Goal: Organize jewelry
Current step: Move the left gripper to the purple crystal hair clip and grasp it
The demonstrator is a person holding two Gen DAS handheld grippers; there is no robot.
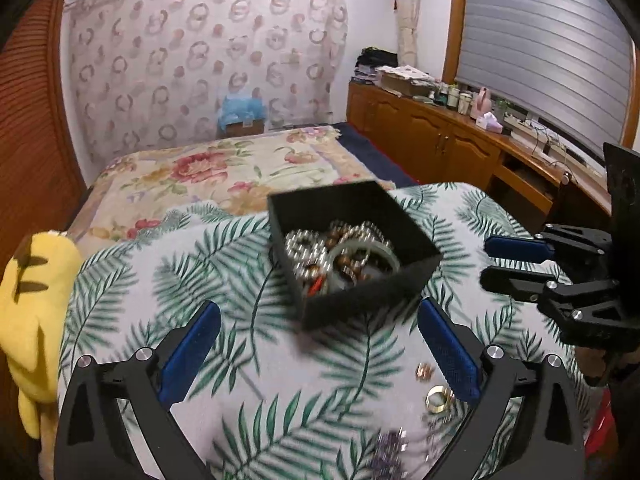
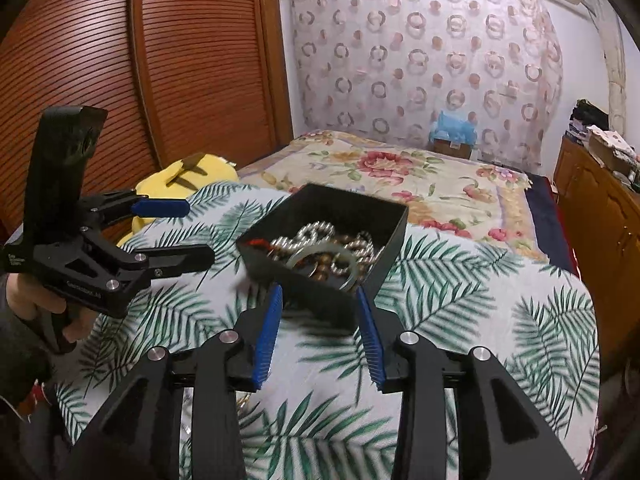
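Left wrist view shows the black jewelry box (image 1: pixel 354 248) sitting open on a palm-leaf cloth (image 1: pixel 248 288) that covers the surface in front of a bed, one corner of the box turned toward the camera. Inside it lie silver bead bracelets (image 1: pixel 304 246), brown beads and a pale green bangle (image 1: pixel 362 258), heaped together. The left gripper (image 1: pixel 318 338) has its jaws spread wide with nothing between them, short of the box's near corner. Bare cloth lies open to the left of the box. Near the right jaw, a gold ring (image 1: pixel 438 398), a small copper-coloured piece (image 1: pixel 425 372) and a blurred purple beaded piece (image 1: pixel 390 454) rest loose on the cloth. A yellow plush toy (image 1: pixel 32 304) sits off the cloth's left edge.

From the right wrist view, the right gripper (image 2: pixel 322 332) has its jaws partly apart, empty, with the near corner of the box (image 2: pixel 324 236) just ahead of and between the tips; whether they touch it I cannot tell. The cloth (image 2: pixel 480 300) runs clear to the right before dropping at its edge. A hand (image 2: pixel 40 300) holds the left gripper (image 2: pixel 188 232) at left, clear of the box. The floral bed cover (image 2: pixel 400 176) lies behind, and wooden cabinets (image 2: pixel 600 216) stand along the right.
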